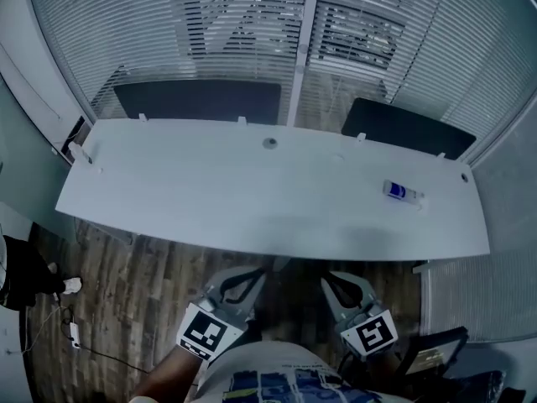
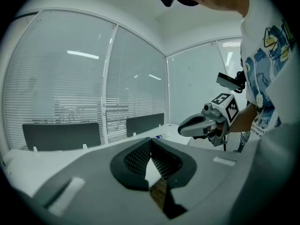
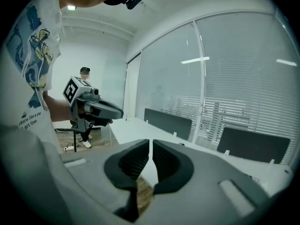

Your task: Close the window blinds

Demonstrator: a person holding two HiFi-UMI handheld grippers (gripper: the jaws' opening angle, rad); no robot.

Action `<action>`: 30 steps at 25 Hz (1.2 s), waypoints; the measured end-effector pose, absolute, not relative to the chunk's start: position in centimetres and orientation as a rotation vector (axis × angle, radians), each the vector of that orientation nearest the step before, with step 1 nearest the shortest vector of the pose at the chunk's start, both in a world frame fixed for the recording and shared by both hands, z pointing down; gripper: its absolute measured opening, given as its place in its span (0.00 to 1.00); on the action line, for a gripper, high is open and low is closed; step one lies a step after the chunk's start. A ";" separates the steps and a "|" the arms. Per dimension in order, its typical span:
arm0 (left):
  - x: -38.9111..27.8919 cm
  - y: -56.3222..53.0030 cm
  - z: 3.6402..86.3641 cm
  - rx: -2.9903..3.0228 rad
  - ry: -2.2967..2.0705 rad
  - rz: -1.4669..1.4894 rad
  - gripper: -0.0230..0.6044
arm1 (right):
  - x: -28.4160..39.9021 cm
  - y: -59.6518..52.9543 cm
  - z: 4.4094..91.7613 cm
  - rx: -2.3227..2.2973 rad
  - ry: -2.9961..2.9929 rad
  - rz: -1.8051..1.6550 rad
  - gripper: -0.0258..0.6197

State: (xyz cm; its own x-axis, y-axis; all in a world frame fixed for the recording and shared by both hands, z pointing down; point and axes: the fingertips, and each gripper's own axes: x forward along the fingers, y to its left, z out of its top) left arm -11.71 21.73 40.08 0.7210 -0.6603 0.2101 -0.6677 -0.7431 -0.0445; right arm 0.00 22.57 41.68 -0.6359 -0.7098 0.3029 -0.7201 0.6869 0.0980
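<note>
Window blinds (image 1: 235,23) cover the glass panes along the far side of the room, beyond the tabletop (image 1: 210,200); in a band around the upright post their slats let the view through. No writing can be read: the one small item with a blue label (image 1: 401,192), lying far right on the tabletop, is too small to make out, and each gripper's cube carries only a black-and-white square marker. Two dark divider panels stand along the tabletop's far edge, one left (image 1: 197,101) and one right (image 1: 407,128), directly in front of the blinds. One round hole (image 1: 269,143) sits between them. The left gripper (image 1: 267,269) and right gripper (image 1: 329,280) are held side by side at the near edge, over wooden floor (image 1: 134,284), with the whole tabletop between them and the blinds. Both have their jaws closed with nothing between the pads (each gripper view shows this). Another person (image 3: 84,108) is at the far left, well apart
</note>
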 end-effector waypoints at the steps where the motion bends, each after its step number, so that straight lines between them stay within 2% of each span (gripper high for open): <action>1: -12.0 21.1 40.1 2.883 -1.109 0.331 0.05 | -0.3 22.0 41.7 1.132 -2.580 0.047 0.06; 14: -16.2 14.5 41.0 2.939 -1.006 0.343 0.06 | -4.8 15.6 41.7 1.228 -2.538 0.054 0.06; 30: -14.5 11.4 40.6 2.978 -0.956 0.328 0.06 | -3.6 13.7 41.5 1.270 -2.510 0.048 0.06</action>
